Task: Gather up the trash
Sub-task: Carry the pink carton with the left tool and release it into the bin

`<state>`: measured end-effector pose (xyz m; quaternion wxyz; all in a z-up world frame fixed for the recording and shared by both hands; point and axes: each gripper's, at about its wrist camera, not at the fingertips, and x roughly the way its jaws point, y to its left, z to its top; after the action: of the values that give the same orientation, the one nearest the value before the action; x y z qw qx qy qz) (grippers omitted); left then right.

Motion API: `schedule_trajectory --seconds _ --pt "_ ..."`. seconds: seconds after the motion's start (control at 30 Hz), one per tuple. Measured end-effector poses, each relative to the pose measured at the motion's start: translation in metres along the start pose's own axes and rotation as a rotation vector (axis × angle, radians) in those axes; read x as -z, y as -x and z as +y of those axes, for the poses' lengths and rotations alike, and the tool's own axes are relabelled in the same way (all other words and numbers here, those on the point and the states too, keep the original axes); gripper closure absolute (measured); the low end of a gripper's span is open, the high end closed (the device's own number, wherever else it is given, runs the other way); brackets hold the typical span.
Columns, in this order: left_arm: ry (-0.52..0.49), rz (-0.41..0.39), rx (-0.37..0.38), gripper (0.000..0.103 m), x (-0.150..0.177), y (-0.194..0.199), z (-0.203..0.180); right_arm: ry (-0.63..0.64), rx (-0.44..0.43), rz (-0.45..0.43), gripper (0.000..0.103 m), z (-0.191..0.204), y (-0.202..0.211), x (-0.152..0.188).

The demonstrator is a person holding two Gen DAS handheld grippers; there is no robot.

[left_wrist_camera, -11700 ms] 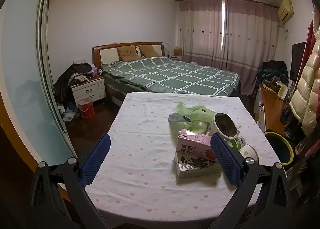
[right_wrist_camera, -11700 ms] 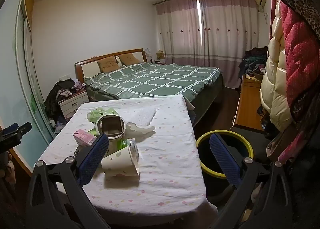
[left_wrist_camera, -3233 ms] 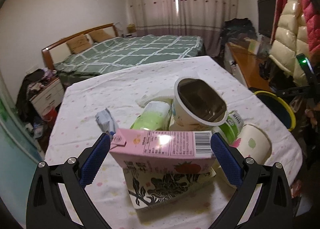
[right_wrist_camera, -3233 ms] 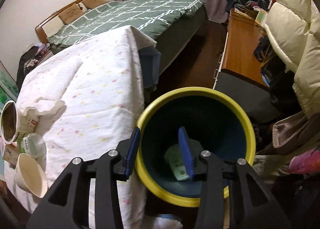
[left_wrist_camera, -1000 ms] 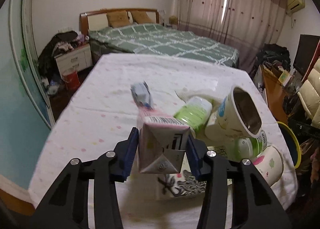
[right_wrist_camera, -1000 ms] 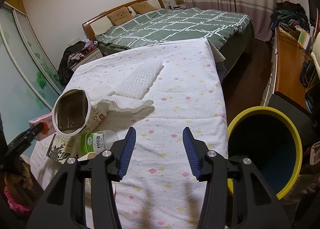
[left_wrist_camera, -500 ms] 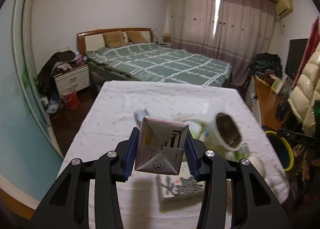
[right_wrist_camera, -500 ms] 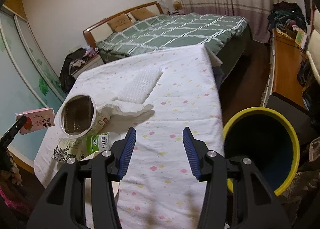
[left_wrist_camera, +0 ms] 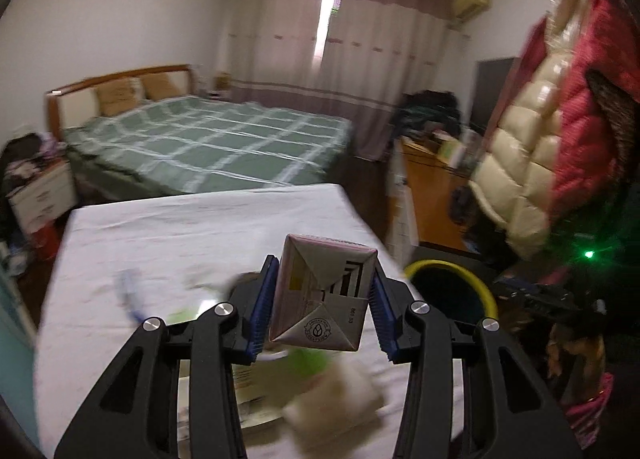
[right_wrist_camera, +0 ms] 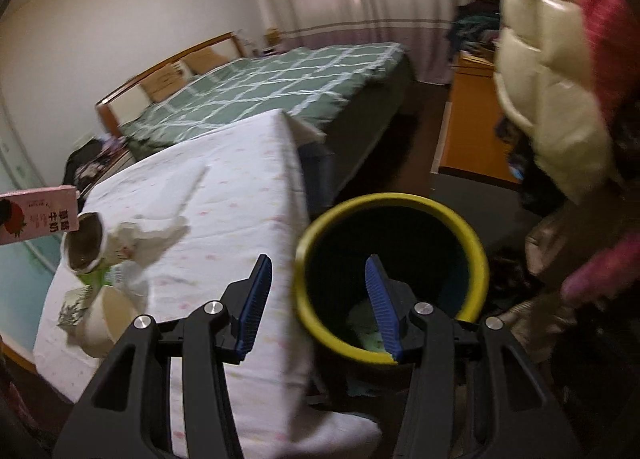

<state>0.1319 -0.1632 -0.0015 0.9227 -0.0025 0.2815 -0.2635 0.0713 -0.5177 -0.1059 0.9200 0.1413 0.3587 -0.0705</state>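
Carton (left_wrist_camera: 320,303) of pink strawberry milk sits clamped end-on in my left gripper (left_wrist_camera: 322,305), lifted above the table (left_wrist_camera: 168,227); my right gripper (right_wrist_camera: 316,301) hangs part-open and empty over the yellow-rimmed bin (right_wrist_camera: 476,255) beside it.

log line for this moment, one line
left gripper: shut on pink milk carton | right gripper: open, empty | yellow-rimmed bin: beside table

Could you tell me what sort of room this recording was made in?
Most likely a lived-in bedroom: a double bed with a green checked cover, drawn curtains behind it, and padded coats hanging at the right.
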Motion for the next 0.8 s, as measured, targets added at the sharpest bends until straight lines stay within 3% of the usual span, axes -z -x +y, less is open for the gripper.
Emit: schedule_trajectory --seconds 0.23,0.47,0.67,0.77,0.8 --pt "-0.079 0.098 0.16 0.059 -0.012 -0.076 -0.09 -0.057 0.068 -0.032 0.056 -0.04 0.025 0.014" --pt "-0.134 0.222 0.274 0.059 0.006 -0.155 -0.174 -0.103 0.099 -0.051 0.055 -0.067 0.04 0.029" --pt "-0.168 0.269 0.249 0.057 0.021 -0.215 -0.219 -0.113 0.122 -0.032 0.049 -0.076 0.041 0.039" --pt "-0.138 0.274 0.217 0.023 0.025 -0.221 -0.213 -0.114 0.125 -0.021 0.049 -0.077 0.039 0.041" --pt "-0.13 0.265 0.21 0.023 0.025 -0.217 -0.208 -0.113 0.126 -0.019 0.049 -0.078 0.038 0.042"
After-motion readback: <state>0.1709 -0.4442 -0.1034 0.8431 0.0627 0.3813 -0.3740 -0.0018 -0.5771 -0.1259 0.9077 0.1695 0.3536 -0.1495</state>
